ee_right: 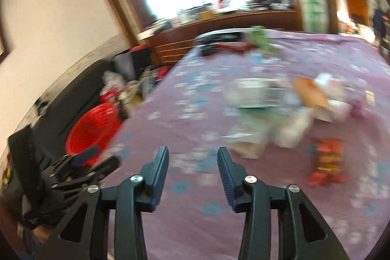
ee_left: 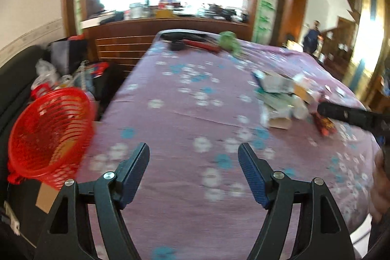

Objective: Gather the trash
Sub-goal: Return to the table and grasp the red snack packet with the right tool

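Observation:
A heap of paper and cardboard trash (ee_left: 282, 99) (ee_right: 275, 111) lies on the purple flowered table cover (ee_left: 185, 94) (ee_right: 195, 223), with a red snack wrapper (ee_left: 325, 124) (ee_right: 327, 162) beside it. A red mesh basket (ee_left: 48, 135) (ee_right: 93, 128) stands off the table's left edge. My left gripper (ee_left: 193, 155) is open above bare cloth with nothing between its fingers. My right gripper (ee_right: 192, 158) is also open and holds nothing, short of the heap. In the left wrist view the right gripper (ee_left: 346, 115) reaches in from the right beside the wrapper.
At the table's far end lie a green crumpled thing (ee_left: 229, 40) (ee_right: 259, 37), a red item and a dark object. A wooden counter (ee_left: 156, 28) with clutter stands behind. Bags and bottles (ee_left: 63, 74) fill the floor on the left. A person (ee_left: 312, 37) stands far right.

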A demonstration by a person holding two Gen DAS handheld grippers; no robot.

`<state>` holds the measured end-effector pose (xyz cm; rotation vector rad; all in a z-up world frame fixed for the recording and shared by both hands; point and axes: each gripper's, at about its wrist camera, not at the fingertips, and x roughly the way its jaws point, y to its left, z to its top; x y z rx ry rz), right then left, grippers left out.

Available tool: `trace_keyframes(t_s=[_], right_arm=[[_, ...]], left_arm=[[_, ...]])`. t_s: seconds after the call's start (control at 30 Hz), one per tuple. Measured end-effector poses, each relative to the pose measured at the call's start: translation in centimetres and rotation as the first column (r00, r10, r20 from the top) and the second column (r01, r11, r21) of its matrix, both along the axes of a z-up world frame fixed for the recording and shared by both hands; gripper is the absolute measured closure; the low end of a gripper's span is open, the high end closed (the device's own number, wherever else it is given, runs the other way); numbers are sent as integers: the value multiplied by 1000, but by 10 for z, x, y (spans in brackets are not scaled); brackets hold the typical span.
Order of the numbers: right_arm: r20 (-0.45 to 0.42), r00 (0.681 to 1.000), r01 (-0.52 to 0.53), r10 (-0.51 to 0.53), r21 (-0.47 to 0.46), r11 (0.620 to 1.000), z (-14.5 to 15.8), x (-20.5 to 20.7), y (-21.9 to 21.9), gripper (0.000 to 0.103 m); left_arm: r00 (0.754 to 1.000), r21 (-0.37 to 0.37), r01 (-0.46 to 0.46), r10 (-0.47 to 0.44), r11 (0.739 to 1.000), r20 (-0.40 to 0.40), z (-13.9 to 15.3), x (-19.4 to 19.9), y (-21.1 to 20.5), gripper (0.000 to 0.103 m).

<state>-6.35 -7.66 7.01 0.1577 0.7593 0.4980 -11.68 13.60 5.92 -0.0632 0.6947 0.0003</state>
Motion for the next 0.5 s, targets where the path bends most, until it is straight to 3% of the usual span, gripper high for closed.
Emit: trace_keyframes(t_s=[0.2,0.37,0.5], right_arm=[[-20,975,219,-222,-115,969,-13,28,-70,44],[-82,971,210,-223,-144,967,-35,44,-81,43],[-77,977,181,-197,-186,966,-44,47,-71,41]], left_arm=[[993,6,107,-107,994,-50,3,20,-45,21],[986,2,149,-148,989,-80,6,34,-66,17],[982,14,158,-156,987,-104,5,53,-79,16]])
